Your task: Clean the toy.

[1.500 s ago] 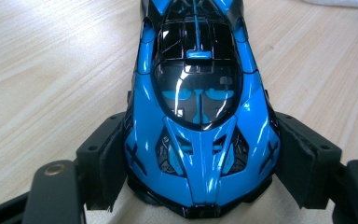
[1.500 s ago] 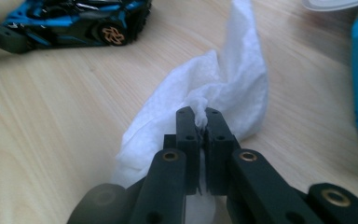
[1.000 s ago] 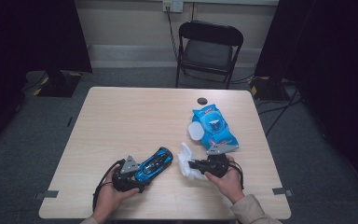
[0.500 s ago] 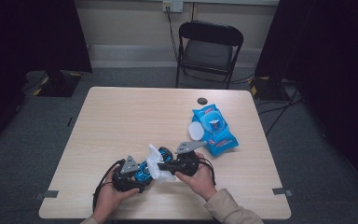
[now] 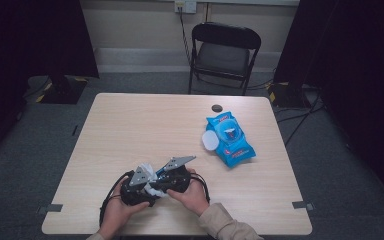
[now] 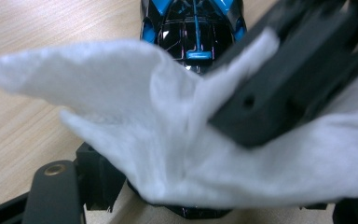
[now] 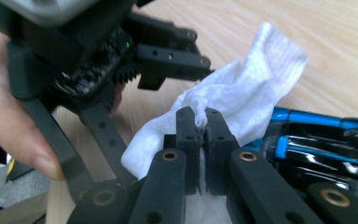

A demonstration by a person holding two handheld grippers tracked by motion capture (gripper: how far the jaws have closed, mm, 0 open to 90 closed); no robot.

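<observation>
— Any writing you can make out?
— None. The blue wipes pack (image 5: pixel 228 139) on the table (image 5: pixel 130 125) has print on it, but it's too small and blurred to read.

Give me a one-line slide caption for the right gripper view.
Right gripper pinches a white wipe over the blue toy car.

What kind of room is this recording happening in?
Probably a lab or studio set up for recording, not a home. A bare wooden table stands on grey carpet, black curtains hang at both sides, and a lone black folding chair faces the table.
</observation>
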